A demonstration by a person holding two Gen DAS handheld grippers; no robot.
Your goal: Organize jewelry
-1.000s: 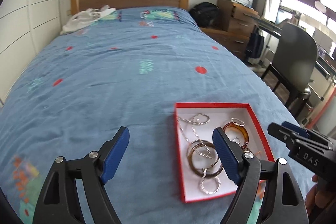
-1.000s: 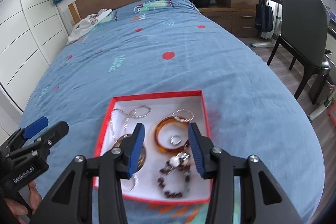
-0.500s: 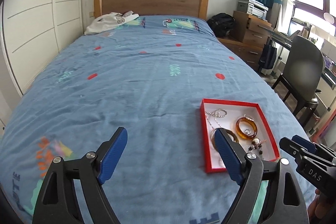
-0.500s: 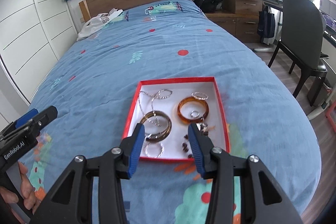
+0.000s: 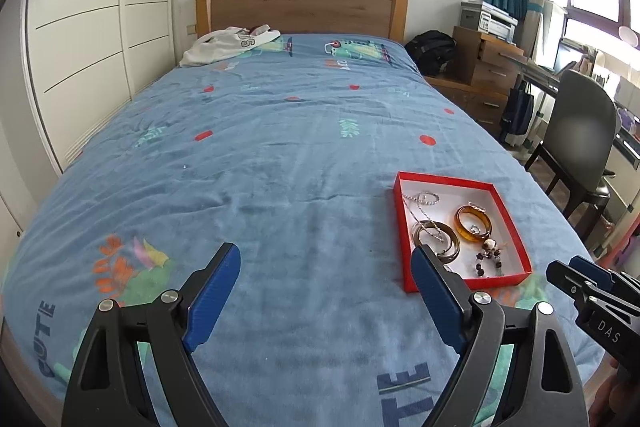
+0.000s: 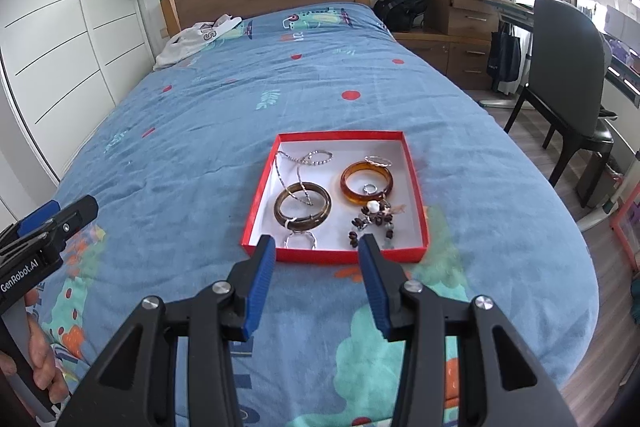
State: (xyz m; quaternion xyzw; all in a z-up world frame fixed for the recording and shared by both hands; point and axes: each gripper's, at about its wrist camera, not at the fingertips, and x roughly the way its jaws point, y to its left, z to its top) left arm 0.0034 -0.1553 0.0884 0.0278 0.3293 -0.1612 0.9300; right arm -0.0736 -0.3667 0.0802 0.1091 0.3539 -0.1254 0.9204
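A red box (image 6: 256, 199) with a white inside lies on the blue bedspread; it also shows in the left wrist view (image 5: 516, 233). It holds a brown bangle (image 6: 303, 205), an amber bangle (image 6: 367, 182) with a small ring inside, a silver chain (image 6: 304, 159), silver rings and a dark bead bracelet (image 6: 374, 217). My right gripper (image 6: 317, 255) is open and empty, just short of the box's near edge. My left gripper (image 5: 325, 269) is open and empty, to the left of the box over bare bedspread.
The bed (image 5: 280, 147) has a wooden headboard (image 5: 300, 7) and white clothing (image 5: 228, 43) near it. A white wardrobe (image 5: 88, 39) stands left. A dark chair (image 6: 568, 67), drawers (image 6: 464, 19) and a black bag (image 6: 400, 7) stand right.
Both grippers have pulled back and up from the box, which now looks smaller and farther. The right gripper's fingers no longer hang over the jewelry. Both stay open.
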